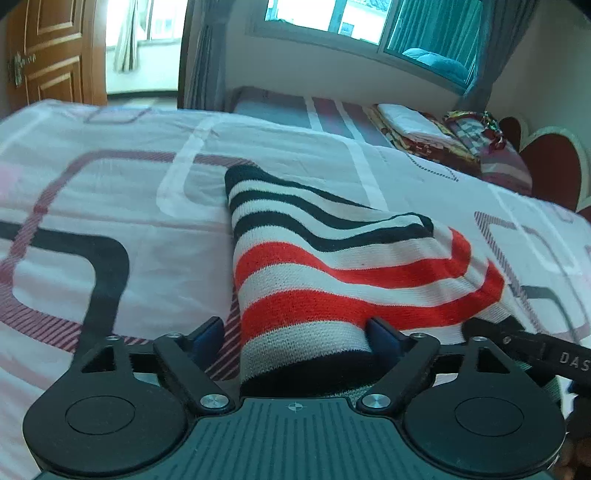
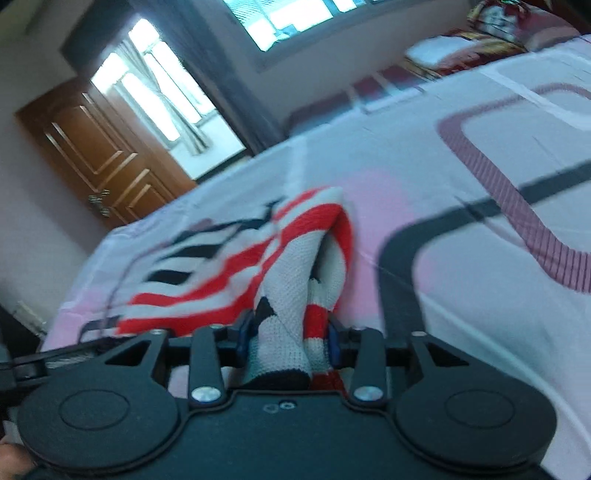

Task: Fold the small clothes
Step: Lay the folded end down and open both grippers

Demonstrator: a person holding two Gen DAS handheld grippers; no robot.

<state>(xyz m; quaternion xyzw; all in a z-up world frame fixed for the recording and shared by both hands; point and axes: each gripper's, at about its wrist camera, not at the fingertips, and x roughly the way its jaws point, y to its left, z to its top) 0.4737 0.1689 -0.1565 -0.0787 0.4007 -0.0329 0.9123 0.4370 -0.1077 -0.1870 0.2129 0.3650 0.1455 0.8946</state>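
Patterned bedsheet (image 1: 110,192) bears knitted striped garment (image 1: 332,266), bunched in right gripper (image 2: 288,332).

Garment (image 1: 332,266) on bed (image 1: 110,206); folded bedding (image 1: 417,129) behind, window (image 1: 332,18) beyond.

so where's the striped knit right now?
The striped knit lies on the patterned bedsheet, centre of both wrist views. Its near edge sits between the open left gripper fingers, and the right gripper pinches a bunched part.
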